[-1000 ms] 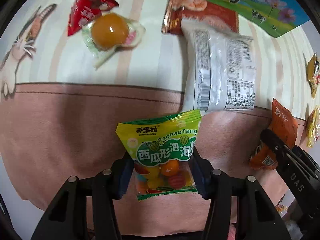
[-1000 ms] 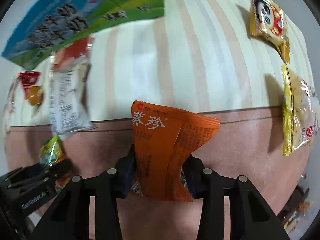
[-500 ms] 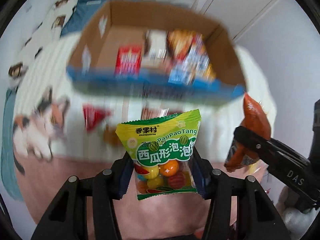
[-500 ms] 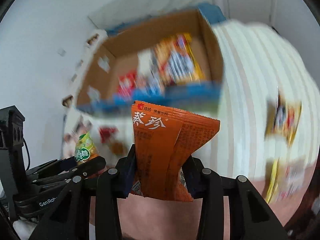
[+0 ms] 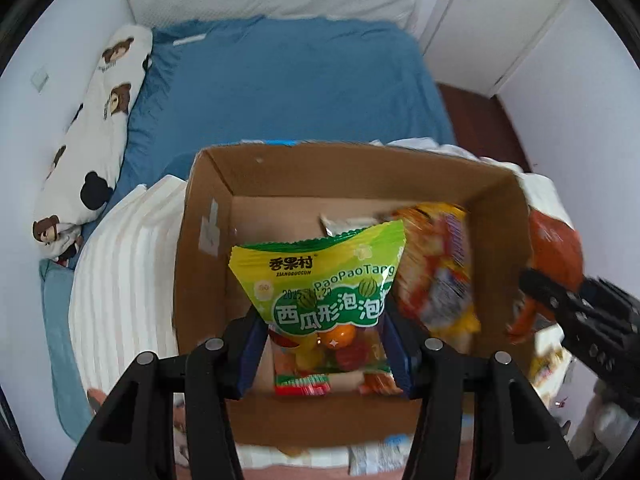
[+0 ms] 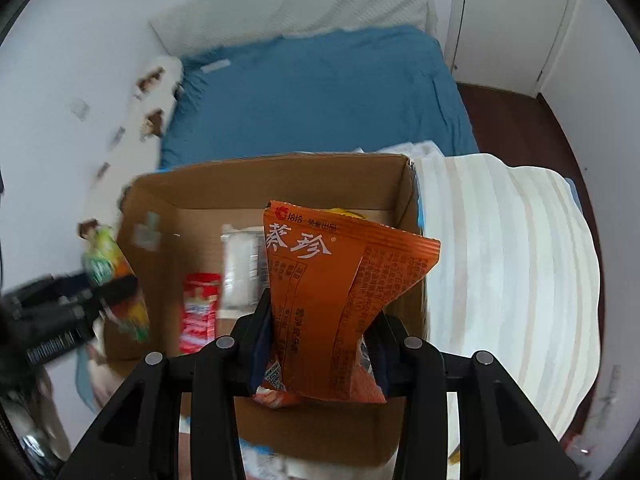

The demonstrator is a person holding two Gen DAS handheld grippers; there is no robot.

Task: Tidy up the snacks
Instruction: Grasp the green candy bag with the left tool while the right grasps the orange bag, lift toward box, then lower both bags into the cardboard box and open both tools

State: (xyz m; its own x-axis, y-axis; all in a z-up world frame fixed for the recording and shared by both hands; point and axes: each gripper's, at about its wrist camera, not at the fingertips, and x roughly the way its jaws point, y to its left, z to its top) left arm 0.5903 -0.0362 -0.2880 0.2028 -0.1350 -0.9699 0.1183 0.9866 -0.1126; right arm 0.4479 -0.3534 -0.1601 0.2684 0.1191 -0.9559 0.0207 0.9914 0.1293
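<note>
My left gripper (image 5: 326, 354) is shut on a green and yellow candy bag (image 5: 320, 280) and holds it over the open cardboard box (image 5: 208, 216). My right gripper (image 6: 320, 360) is shut on an orange snack packet (image 6: 344, 288) and holds it over the same box (image 6: 280, 180), toward its right side. Several snack packs lie inside, among them a yellow and red pack (image 5: 440, 264) and a red pack (image 6: 198, 308). The right gripper with its orange packet (image 5: 556, 256) shows at the right of the left wrist view. The left gripper (image 6: 60, 320) shows blurred at the left of the right wrist view.
The box stands on a striped cream blanket (image 6: 512, 260) on a bed with a blue sheet (image 5: 288, 92). A long bear-print pillow (image 5: 92, 132) lies along the left wall. White doors (image 6: 508, 20) and dark floor (image 6: 520, 120) are at the right.
Both grippers have risen from the blanket and swung forward with their packets, from above the loose snacks to over the open box. Both have stayed shut.
</note>
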